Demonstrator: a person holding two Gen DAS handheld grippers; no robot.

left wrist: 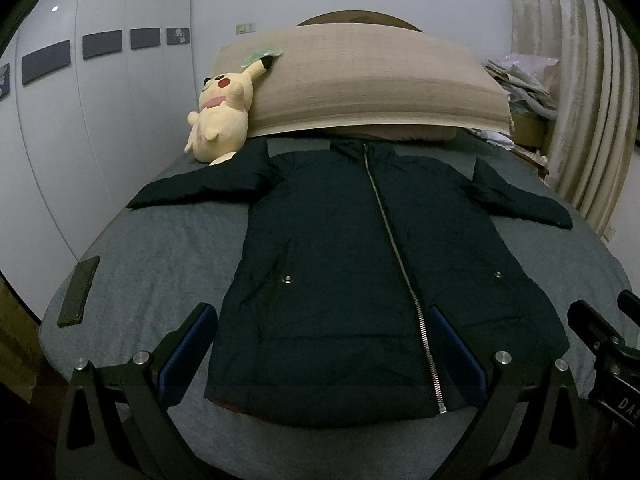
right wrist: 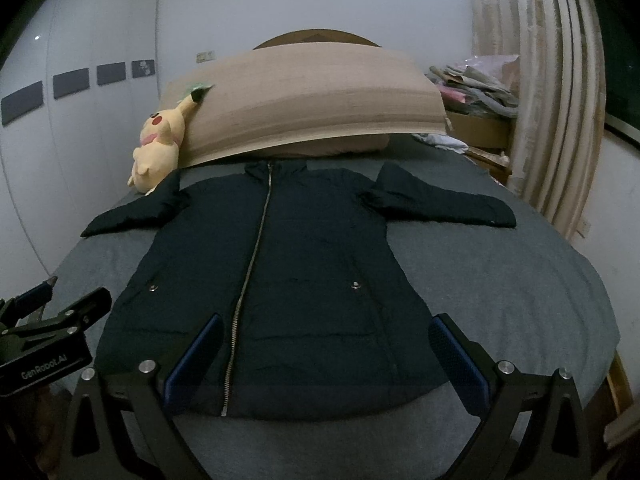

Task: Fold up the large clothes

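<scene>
A dark navy zip-up jacket [left wrist: 352, 264] [right wrist: 288, 280] lies flat and face up on the grey bed [left wrist: 160, 248] [right wrist: 500, 288], zipped shut, both sleeves spread sideways. My left gripper [left wrist: 320, 332] hovers open above the hem at the near edge, blue pads wide apart with nothing between them. My right gripper [right wrist: 326, 344] is likewise open over the hem, holding nothing. The left gripper [right wrist: 56, 304] appears at the left edge of the right wrist view, and the right gripper [left wrist: 608, 332] at the right edge of the left wrist view.
A yellow plush toy [left wrist: 224, 116] [right wrist: 158, 144] leans on a long beige pillow [left wrist: 360, 84] [right wrist: 304, 104] at the bed's head. A dark flat object [left wrist: 78, 292] lies near the left bed edge. Piled cloth [left wrist: 520, 84] [right wrist: 476, 84] and curtains [left wrist: 580, 100] stand right; white wall panels left.
</scene>
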